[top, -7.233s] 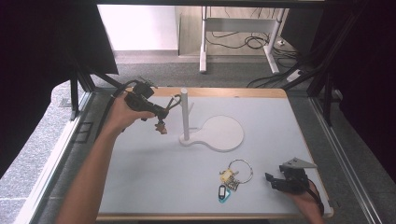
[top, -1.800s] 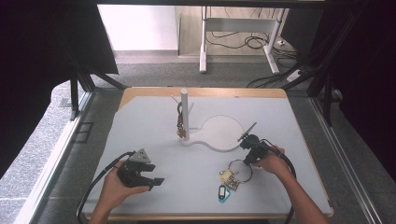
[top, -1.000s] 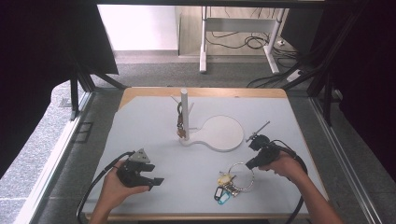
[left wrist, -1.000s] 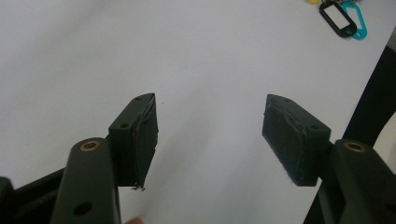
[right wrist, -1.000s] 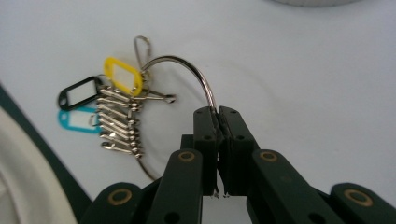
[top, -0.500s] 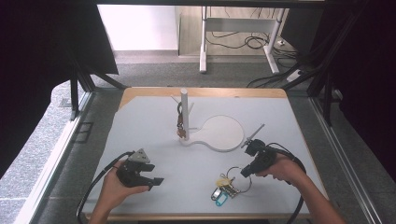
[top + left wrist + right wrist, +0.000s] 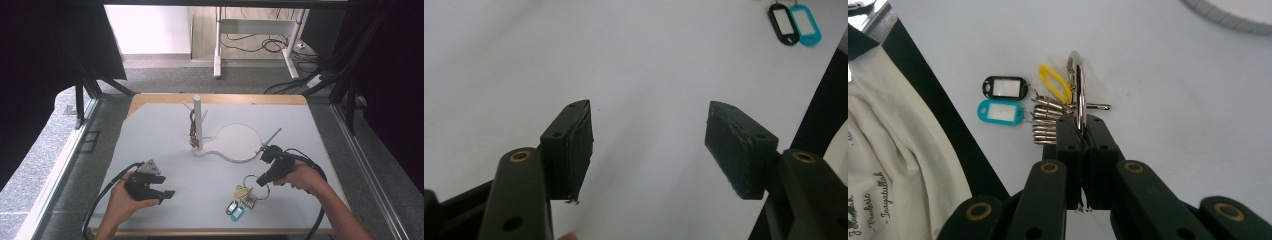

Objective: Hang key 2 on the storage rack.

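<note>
Where the right tool (image 7: 1082,131) pinches the key ring (image 7: 1078,85), its lower arc is hidden.

Left gripper (image 7: 159,188) rests with jaws apart; right gripper (image 7: 261,179) is clamped tight.

Your right gripper (image 7: 261,181) sits at the near right of the table (image 7: 150,130), jaws closed on the key ring (image 7: 256,180). The keys (image 7: 246,196) and two tags, one black (image 7: 231,206) and one teal (image 7: 237,213), trail from the ring toward the near edge. Your left gripper (image 7: 166,190) is at the near left, well apart from the ring, jaws pointing right. A white post (image 7: 197,122) stands far of centre on a round-ended base (image 7: 235,145), with a small bunch (image 7: 193,131) hanging on it.
</note>
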Available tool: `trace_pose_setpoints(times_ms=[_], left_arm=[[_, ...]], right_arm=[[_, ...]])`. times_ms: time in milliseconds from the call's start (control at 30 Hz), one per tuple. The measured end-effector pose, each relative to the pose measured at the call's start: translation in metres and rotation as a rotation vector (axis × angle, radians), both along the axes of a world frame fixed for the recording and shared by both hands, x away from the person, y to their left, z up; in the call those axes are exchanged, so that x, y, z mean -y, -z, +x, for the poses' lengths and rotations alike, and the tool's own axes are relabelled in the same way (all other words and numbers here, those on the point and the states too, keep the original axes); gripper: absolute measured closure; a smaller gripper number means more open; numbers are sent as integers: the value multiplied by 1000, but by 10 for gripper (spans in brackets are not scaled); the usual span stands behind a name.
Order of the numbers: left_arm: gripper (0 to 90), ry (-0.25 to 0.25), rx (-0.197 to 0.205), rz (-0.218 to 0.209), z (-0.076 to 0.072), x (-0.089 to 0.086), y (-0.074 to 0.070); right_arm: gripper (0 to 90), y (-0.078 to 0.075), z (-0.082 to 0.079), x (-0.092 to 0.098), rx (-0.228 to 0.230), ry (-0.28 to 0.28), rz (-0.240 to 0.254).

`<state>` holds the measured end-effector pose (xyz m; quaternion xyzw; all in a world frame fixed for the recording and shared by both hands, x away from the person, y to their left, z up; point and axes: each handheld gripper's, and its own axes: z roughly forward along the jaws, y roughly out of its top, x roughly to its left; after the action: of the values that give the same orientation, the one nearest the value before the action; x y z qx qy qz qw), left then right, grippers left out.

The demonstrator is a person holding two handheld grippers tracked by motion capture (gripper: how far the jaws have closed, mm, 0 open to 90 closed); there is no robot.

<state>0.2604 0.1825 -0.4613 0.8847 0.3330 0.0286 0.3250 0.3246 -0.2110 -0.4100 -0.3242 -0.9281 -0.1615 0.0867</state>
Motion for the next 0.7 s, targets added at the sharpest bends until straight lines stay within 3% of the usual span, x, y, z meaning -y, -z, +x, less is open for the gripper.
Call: trace_pose_setpoints(times_ms=[267,700], left_arm=[[364,-10,8,0,0,-1,-1],[364,-11,8,2,0,-4,-1]], right_arm=[[872,-34,9,-10,87,3,-7],[872,-60,25,-26,99,-10,-77]])
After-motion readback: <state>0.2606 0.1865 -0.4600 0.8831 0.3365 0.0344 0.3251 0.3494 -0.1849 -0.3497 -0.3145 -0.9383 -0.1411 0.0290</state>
